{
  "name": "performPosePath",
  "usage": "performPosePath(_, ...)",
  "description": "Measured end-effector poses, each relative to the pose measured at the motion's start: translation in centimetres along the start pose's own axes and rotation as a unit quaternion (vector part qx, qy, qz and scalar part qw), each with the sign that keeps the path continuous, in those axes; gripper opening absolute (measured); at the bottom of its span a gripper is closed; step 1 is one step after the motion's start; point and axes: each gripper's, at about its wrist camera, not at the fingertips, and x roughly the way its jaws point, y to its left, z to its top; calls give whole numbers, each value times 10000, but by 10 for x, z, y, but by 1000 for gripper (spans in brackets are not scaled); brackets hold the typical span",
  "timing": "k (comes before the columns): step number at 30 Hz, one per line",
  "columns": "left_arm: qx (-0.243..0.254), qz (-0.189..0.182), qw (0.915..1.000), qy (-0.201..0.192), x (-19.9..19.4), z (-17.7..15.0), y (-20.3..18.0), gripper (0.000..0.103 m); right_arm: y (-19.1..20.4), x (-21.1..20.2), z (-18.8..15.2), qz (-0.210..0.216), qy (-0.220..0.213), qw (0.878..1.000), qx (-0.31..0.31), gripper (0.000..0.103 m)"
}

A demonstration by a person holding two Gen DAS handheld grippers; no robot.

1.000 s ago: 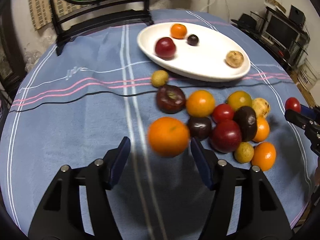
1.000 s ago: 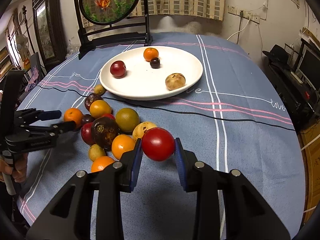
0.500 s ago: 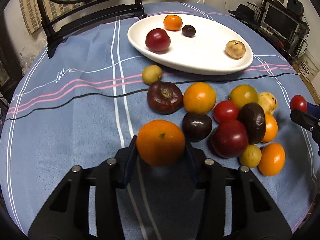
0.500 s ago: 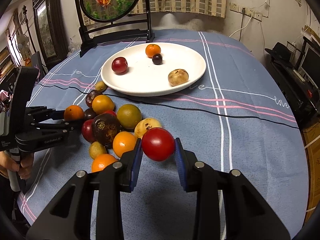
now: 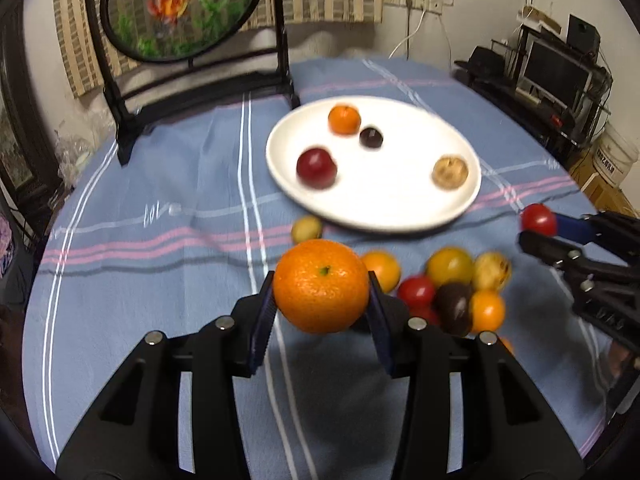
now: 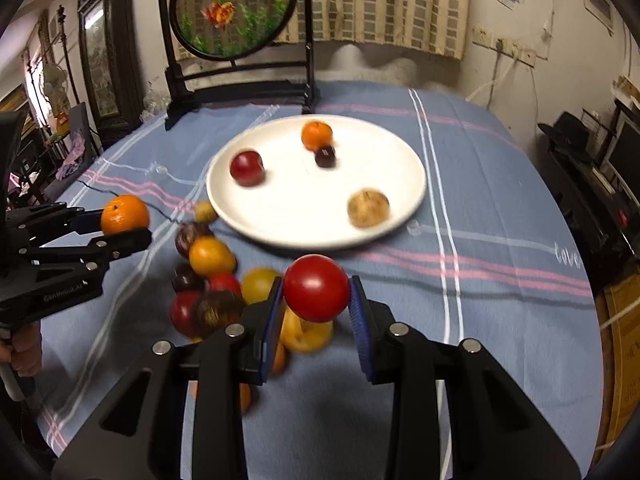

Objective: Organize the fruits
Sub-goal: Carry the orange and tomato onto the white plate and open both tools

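My left gripper (image 5: pixel 321 300) is shut on a large orange (image 5: pixel 321 286) and holds it above the cloth; it also shows in the right wrist view (image 6: pixel 124 222). My right gripper (image 6: pixel 316 296) is shut on a red tomato (image 6: pixel 316 288), raised over the fruit pile; it also shows in the left wrist view (image 5: pixel 538 226). A white plate (image 5: pixel 400 200) holds a red fruit (image 5: pixel 316 168), a small orange (image 5: pixel 344 119), a dark plum (image 5: pixel 371 137) and a brown fruit (image 5: pixel 450 172). A pile of several loose fruits (image 5: pixel 452 288) lies in front of the plate.
A black-framed round goldfish screen (image 6: pixel 232 8) stands at the table's far edge. A small yellow-green fruit (image 5: pixel 306 229) lies by the plate's near rim. The blue striped cloth (image 5: pixel 160 240) covers the round table. Shelves with electronics (image 5: pixel 560 64) are to the right.
My left gripper closed on the large orange and lifted it off the cloth. Both grippers rose and tilted up toward the plate. The right gripper kept its tomato.
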Motion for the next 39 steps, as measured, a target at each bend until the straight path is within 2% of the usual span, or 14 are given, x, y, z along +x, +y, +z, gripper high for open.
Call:
performPosePath(9, -40, -67, 10000, 22, 30, 44, -11, 44, 6, 40, 37, 169, 100, 9995, -256, 34)
performPosePath(23, 2, -83, 9996, 277, 80, 63, -18, 44, -6, 77, 47, 182, 302, 9988, -326, 34)
performPosePath(24, -7, -97, 9995, 305, 83, 64, -18, 45, -7, 79, 47, 160, 320, 9989, -312, 34)
performPosePath(25, -30, -116, 9994, 332, 85, 64, -18, 45, -8, 80, 48, 151, 332, 9989, -308, 40)
performPosePath(26, -65, -145, 9992, 359, 87, 65, -18, 46, -9, 80, 48, 142, 316, 9989, -300, 40)
performPosePath(29, -97, -90, 9996, 241, 84, 66, -19, 66, -10, 77, 48, 167, 298, 9990, -284, 40)
performPosePath(39, -163, 29, 9999, -22, 42, 54, -8, 76, -18, 39, 43, 107, 92, 9999, -71, 41)
